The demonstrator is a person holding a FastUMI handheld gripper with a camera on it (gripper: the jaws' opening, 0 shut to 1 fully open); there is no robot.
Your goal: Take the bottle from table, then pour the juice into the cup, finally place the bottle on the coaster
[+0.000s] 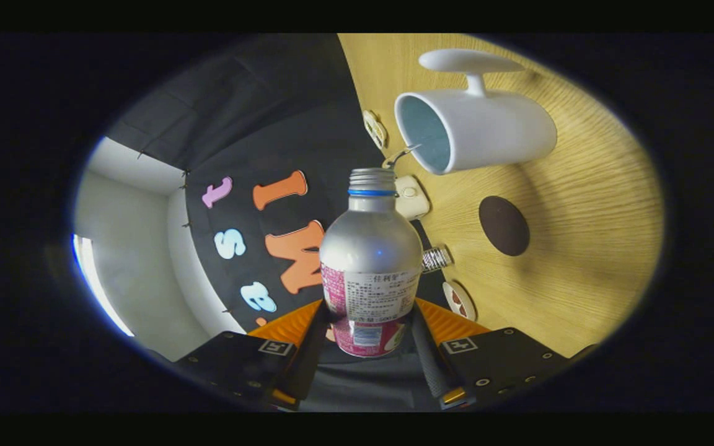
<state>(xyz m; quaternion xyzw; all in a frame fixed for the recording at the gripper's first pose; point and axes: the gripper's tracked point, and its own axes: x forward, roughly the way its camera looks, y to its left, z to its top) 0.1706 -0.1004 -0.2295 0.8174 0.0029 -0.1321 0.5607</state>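
My gripper point(366, 334) sits at the bottom centre of the frame, clenched on a silver metal bottle with a pink and white label point(370, 272); one finger presses each side of its lower body. The bottle fills the middle of the picture, its uncapped threaded neck with a blue ring pointing toward the top of the frame. The whole view is rolled sideways, so the light wood-grain desk point(580, 248) runs up the right half of the frame like a wall. On it, in the upper right, a white ceramic cup with a pale blue inside point(481, 130) appears on its side because of the tilt, its open mouth facing left toward the bottle's neck; the two are near but apart. A white handle and a flat white disc-like piece stand out from the cup toward the top of the frame. Below the cup, right of the bottle's shoulder, lies a round dark brown coaster point(504, 225), flat on the desk and bare. Several small items sit along the desk's edge just right of the bottle, too small to identify. Behind the bottle, on the left, hangs the black cloth booth wall point(258, 124), with a pale room wall point(127, 235) further left.
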